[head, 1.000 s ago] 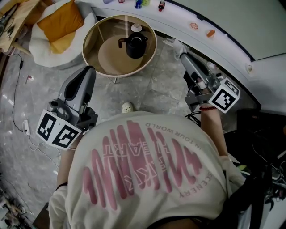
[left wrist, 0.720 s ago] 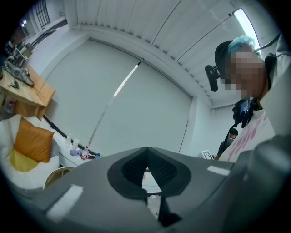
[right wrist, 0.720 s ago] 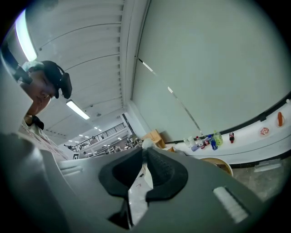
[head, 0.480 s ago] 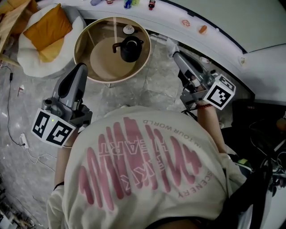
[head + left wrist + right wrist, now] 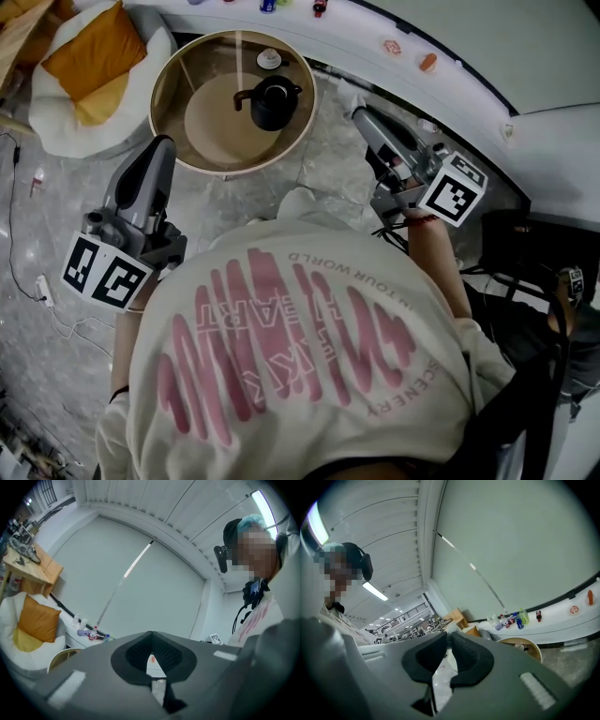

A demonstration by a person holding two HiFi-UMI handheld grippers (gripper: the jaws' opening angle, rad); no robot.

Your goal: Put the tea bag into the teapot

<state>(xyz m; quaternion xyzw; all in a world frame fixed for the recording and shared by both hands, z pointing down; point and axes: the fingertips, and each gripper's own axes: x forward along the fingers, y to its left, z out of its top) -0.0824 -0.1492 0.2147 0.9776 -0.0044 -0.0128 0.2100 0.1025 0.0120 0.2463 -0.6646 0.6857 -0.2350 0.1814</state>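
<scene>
A black teapot (image 5: 272, 101) stands without its lid on the lower shelf of a round table (image 5: 169, 122), far ahead of both grippers. A small white round thing (image 5: 269, 58) lies just behind it. I cannot make out a tea bag in any view. My left gripper (image 5: 161, 142) hangs short of the table's near left rim; its jaws meet at the tips with nothing between them (image 5: 151, 634). My right gripper (image 5: 357, 114) is held to the right of the table, its jaws also shut and empty (image 5: 449, 635). Both gripper views point up at the wall and ceiling.
A white beanbag seat with an orange cushion (image 5: 89, 56) sits left of the table. A curved white ledge (image 5: 469, 75) with bottles and small items runs along the back. A cable (image 5: 11, 244) trails on the marble floor at left. Dark equipment (image 5: 525, 272) stands at right.
The person has stepped slightly toward the table, and a shoe now shows below it. Both grippers keep the same shut pose, shifted a little left in the head view.
</scene>
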